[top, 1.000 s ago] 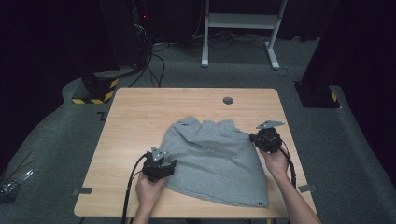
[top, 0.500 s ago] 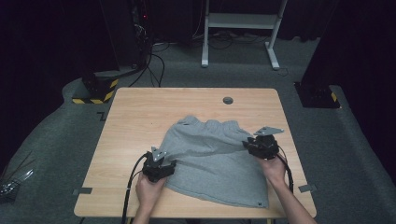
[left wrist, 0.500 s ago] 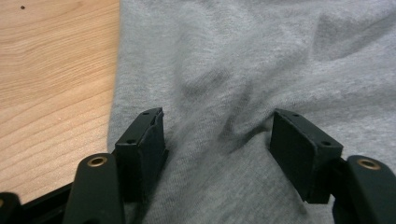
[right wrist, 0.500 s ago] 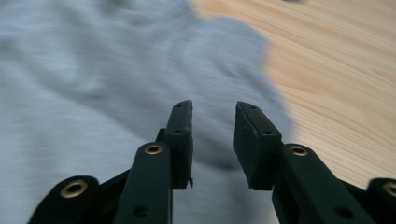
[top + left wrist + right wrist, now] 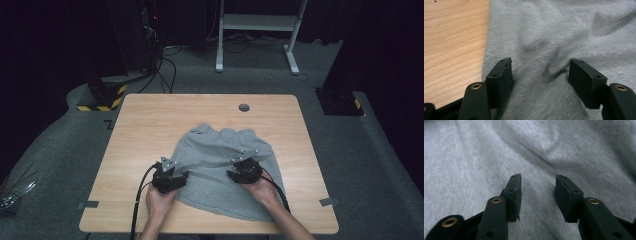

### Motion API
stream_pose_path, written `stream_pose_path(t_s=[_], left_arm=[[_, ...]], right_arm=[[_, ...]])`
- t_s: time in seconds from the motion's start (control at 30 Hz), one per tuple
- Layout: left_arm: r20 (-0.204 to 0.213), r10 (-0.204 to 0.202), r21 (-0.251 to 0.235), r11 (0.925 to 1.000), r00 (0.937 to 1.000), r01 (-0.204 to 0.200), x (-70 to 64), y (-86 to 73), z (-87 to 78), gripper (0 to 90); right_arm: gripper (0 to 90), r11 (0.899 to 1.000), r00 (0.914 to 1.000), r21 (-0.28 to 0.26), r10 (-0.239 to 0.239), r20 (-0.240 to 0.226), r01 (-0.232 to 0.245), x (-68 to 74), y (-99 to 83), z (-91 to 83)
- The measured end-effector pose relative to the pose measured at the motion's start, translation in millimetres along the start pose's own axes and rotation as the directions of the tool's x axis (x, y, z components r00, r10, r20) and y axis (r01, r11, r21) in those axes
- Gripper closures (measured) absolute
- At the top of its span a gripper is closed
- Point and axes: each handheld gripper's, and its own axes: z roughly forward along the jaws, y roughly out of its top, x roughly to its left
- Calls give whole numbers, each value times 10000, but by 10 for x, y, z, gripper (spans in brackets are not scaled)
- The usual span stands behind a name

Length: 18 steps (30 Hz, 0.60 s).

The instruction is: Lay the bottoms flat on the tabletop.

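One grey garment lies rumpled on the wooden counter, near its front edge. Two grippers rest on it. Left gripper sits at the cloth's left edge, jaws spread, released. Right gripper sits over the middle-right cloth, jaws apart, grasping nothing. One round grommet sits near the counter's far edge.

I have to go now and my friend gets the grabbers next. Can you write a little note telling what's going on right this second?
Left gripper: open, jaws down on the grey garment close to its left edge, a fold of cloth bunched between them, not pinched.
Right gripper: open, over the garment's middle-right, holding nothing.
Garment: lies rumpled on the near half of the wooden table, not neatly flat or folded.
Done: both grippers are in place on the cloth.
Left: probably close on the cloth, then smooth or fold it.
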Motion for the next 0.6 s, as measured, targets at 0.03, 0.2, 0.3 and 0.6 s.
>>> stream_pose_path(t_s=[0.03, 0.2, 0.3, 0.6], left_arm=[[80, -174, 109, 9998, 9998, 173, 9, 21, -14, 358], [655, -312, 24, 9995, 9974, 311, 57, 113, -140, 363], [524, -204, 148, 9997, 9984, 196, 92, 134, -168, 366], [-141, -315, 674, 9972, 9994, 324, 192, 94, -119, 378]], right_arm=[[629, 10000, 10000, 71, -33, -61, 33, 0, -10, -15], [737, 9981, 9976, 95, -607, -330, 610, -6, -146, -142], [828, 9950, 9946, 233, -962, -385, 972, -22, -211, -214], [855, 9898, 9887, 234, -1387, -575, 1402, -79, -256, -255]])
